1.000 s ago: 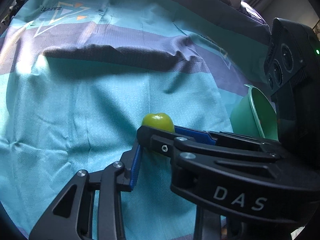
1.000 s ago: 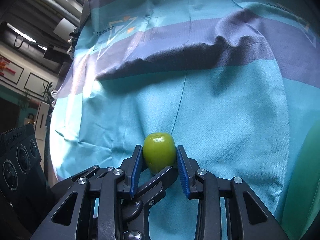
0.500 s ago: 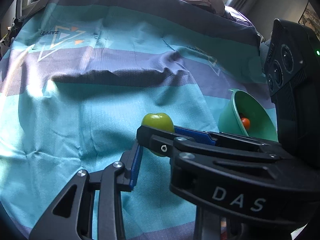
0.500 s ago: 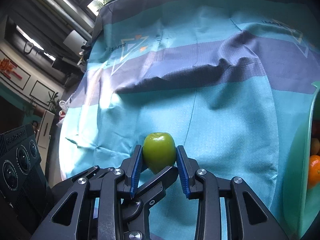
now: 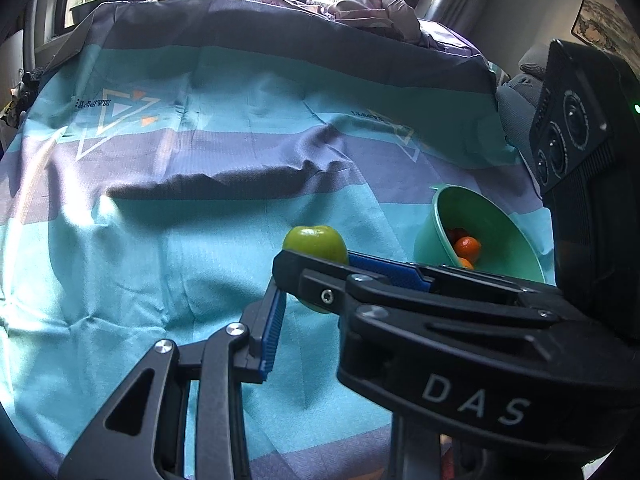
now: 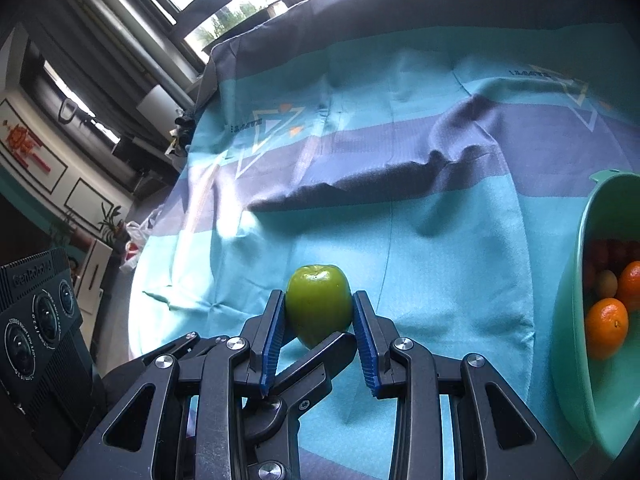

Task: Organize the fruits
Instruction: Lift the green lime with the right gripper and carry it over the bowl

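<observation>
Left wrist: green apple (image 5: pixel 315 241) pinched in right gripper (image 5: pixel 320 276) crossing the frame; left gripper's own jaw gap hidden, state unclear; green bowl (image 5: pixel 504 232) of oranges to the right.
Right wrist: right gripper (image 6: pixel 319 312) clamped on apple (image 6: pixel 319 304), above striped cloth (image 6: pixel 440 240); bowl (image 6: pixel 576 288) right.

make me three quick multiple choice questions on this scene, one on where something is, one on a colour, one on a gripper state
1. Where are the oranges?
A. in the bowl
B. on the cloth
C. in the left gripper

2. What colour is the held apple?
A. red
B. yellow
C. green

3. What is the right gripper doing?
A. open, empty
B. shut on the apple
C. shut on an orange

Answers:
1 A, they lie inside the teal bowl.
2 C, its skin is plainly green.
3 B, both blue pads press its sides.
</observation>
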Available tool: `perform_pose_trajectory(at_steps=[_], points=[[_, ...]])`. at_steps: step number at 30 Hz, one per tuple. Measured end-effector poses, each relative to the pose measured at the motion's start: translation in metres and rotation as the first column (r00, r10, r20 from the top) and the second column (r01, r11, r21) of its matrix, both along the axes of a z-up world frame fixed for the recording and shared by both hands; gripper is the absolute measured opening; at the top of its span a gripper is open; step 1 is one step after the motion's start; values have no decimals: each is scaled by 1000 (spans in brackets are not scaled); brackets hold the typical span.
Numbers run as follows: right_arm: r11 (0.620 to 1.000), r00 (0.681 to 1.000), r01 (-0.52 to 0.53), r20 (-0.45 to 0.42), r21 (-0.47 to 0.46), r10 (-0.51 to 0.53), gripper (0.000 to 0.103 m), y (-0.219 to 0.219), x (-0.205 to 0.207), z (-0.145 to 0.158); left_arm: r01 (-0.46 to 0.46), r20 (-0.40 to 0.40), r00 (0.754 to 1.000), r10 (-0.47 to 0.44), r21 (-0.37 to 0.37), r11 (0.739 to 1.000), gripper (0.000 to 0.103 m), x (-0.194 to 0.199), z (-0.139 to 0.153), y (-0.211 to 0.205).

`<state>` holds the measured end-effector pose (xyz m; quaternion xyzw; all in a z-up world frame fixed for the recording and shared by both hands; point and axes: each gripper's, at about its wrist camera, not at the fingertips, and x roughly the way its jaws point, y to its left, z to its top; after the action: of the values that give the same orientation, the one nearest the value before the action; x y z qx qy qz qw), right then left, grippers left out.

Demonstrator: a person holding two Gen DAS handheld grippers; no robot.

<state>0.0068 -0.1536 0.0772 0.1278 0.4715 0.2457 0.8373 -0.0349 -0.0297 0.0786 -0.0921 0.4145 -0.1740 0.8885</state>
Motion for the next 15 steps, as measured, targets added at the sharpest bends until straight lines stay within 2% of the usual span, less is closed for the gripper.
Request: perform_pose_trajectory(at_steps=[7, 15], points=[[1000, 999, 13, 49, 12, -13, 37, -10, -11, 15, 16, 52, 998, -17, 12, 1000, 30, -10, 16, -12], [998, 992, 43, 115, 43, -47, 37, -37, -24, 34, 57, 113, 992, -64, 61, 996, 30, -15, 38, -45]])
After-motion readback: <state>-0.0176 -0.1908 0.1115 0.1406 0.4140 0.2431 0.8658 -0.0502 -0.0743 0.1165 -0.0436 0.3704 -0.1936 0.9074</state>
